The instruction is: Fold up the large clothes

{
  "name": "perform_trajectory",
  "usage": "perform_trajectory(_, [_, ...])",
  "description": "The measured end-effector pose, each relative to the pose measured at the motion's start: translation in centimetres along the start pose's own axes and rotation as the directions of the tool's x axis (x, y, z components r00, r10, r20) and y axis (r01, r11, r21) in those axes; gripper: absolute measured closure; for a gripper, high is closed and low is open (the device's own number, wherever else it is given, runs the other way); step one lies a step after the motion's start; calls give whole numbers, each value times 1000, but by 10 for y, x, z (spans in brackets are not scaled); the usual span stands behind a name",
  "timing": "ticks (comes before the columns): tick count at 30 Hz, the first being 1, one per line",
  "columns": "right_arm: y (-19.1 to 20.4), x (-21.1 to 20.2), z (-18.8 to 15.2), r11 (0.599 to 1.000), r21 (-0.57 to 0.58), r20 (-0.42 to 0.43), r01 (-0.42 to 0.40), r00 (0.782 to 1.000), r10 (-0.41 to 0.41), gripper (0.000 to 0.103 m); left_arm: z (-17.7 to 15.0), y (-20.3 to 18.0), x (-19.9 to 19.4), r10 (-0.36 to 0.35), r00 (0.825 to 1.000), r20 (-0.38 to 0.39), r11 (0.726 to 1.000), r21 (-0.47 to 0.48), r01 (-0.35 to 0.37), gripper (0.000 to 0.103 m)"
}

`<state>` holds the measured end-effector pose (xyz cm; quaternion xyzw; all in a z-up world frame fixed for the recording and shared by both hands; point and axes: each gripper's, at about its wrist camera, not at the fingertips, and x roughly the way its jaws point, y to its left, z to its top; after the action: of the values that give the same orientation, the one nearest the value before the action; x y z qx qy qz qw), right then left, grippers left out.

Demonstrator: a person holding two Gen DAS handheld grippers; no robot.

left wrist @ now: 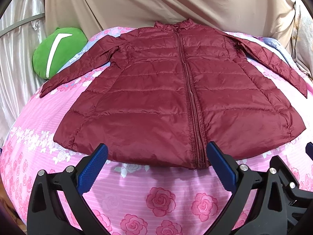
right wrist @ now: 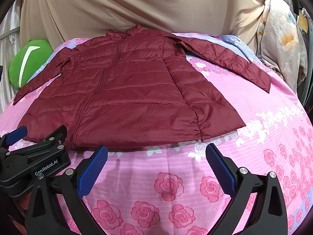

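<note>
Left tongs [left wrist: 156, 168] and right tongs [right wrist: 156, 168] – both wide, empty – sit low in frame; jacket [left wrist: 176, 101] lies flat just above.

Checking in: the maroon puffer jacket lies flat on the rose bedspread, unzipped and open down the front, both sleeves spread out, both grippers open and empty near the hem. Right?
Not quite: the jacket is zipped shut, not open; the left wrist view shows the zipper closed from hem to collar. The rest holds: sleeves spread on the bedspread, left gripper and right gripper open and empty near the hem.
</note>
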<state>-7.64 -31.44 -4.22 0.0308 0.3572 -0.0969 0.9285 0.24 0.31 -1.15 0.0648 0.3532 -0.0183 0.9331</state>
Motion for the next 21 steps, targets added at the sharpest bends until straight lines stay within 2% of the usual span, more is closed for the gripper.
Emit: perform_trajectory(21, [2, 0, -2, 1000, -2, -7, 2, 1000, -2, 5, -1, 3, 0, 5, 1000, -8, 1000, -9, -5, 5])
